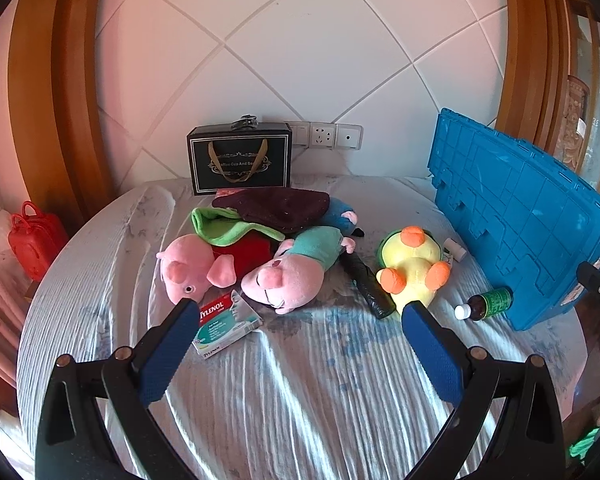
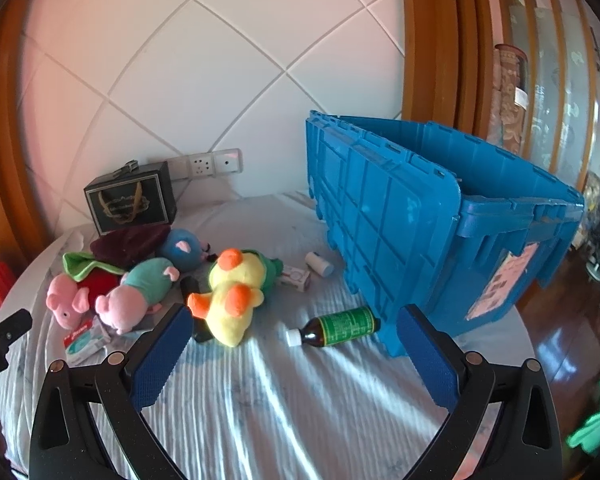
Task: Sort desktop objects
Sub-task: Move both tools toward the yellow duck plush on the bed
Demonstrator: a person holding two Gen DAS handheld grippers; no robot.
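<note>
Plush toys, a medicine box and a bottle lie scattered over a round tabletop [image 1: 300, 380] under a pale striped cloth, nothing sorted yet. Toward the far edge by the wall, two pink pig toys [image 1: 284, 276] sit heaped with a dark red cloth [image 1: 276, 206] and a green one, a black gift bag [image 1: 240, 160] standing behind them. The Tylenol box [image 1: 224, 330] lies just in front of the pigs, near the middle. A yellow plush [image 2: 230, 296] rests belly-up beside a black roll, and the brown bottle [image 2: 334, 326] lies on its side close to the blue crate [image 2: 420, 220], which occupies the right edge with its lid swung open — likely ready to receive items. The left tool [image 1: 300, 308] and the right tool [image 2: 294, 312] both hover over the near edge, tilted downward, fingers spread wide and empty — a waiting pose, judging by it, before a first pick.
</note>
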